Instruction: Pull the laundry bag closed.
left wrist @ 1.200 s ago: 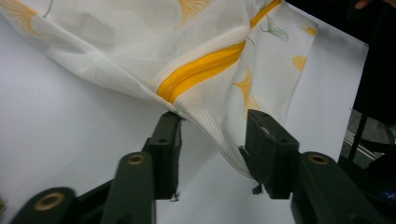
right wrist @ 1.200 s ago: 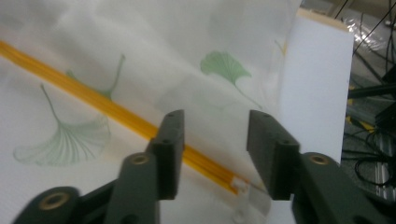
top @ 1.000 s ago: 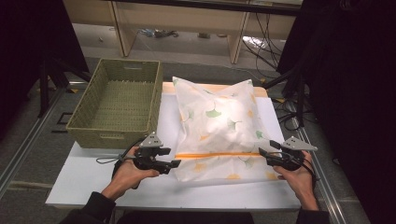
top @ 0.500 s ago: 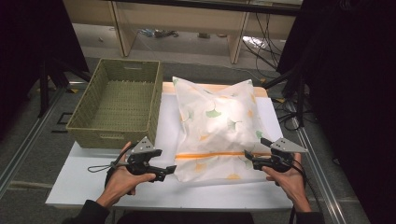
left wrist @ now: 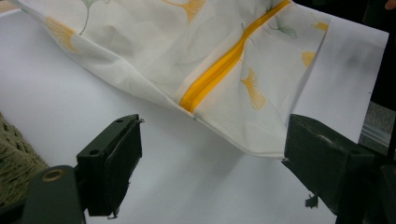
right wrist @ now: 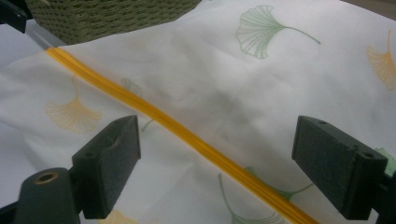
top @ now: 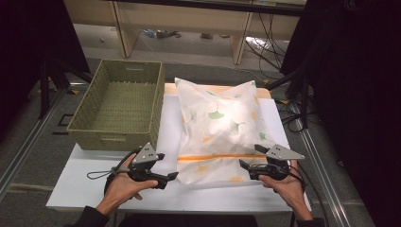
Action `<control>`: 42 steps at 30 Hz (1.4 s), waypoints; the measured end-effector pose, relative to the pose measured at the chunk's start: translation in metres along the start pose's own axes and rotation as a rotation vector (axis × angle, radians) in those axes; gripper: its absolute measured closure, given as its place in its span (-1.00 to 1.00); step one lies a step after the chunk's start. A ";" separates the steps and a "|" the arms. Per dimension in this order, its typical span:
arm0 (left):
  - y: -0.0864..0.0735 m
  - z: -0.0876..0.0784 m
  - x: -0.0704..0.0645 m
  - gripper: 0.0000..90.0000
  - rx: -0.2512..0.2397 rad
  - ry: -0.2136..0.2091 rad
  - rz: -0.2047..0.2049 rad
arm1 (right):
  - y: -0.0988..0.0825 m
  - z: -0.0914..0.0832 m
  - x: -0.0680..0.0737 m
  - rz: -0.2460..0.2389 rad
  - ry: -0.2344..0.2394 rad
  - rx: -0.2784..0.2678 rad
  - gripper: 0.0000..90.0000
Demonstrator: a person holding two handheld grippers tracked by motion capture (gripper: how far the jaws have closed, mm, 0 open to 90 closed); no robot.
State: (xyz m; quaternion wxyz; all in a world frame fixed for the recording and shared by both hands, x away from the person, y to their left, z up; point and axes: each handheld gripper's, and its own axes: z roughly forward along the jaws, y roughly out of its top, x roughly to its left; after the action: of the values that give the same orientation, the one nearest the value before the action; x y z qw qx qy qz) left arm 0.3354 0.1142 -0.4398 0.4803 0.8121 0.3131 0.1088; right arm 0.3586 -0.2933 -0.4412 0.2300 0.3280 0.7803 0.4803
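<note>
No writing, label, brand mark, number or sign can be read anywhere — not on the pillowcase, whose print is only ginkgo leaves with an orange zip, nor on the woven basket.

L + R gripper, jaws wide

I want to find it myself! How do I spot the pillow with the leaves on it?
Look at the white table. Beside the green woven basket lies a soft white pillow printed with green and orange fan-shaped leaves. Only it has a bright orange zipper stripe across its near end.
</note>
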 end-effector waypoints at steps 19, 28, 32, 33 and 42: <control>-0.011 -0.016 -0.013 -0.58 -0.020 0.032 0.024 | -0.017 -0.016 0.022 -0.013 0.040 0.048 -0.63; -0.014 -0.019 -0.020 -0.58 -0.028 0.030 0.014 | -0.031 -0.039 0.023 -0.025 -0.025 0.025 -0.63; -0.015 -0.017 -0.022 -0.58 -0.026 0.029 0.009 | -0.034 -0.043 0.023 -0.013 -0.030 0.023 -0.63; -0.015 -0.016 -0.023 -0.58 -0.025 0.031 0.014 | -0.034 -0.043 0.023 -0.019 -0.026 0.025 -0.63; -0.016 -0.016 -0.021 -0.58 -0.019 0.032 0.017 | -0.035 -0.041 0.023 -0.024 -0.028 0.023 -0.63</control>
State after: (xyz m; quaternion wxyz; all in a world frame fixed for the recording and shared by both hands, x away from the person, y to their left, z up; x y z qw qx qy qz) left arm 0.3048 0.1188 -0.4426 0.4821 0.8082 0.3127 0.1287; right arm 0.3051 -0.3118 -0.4561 0.2429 0.3281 0.7862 0.4639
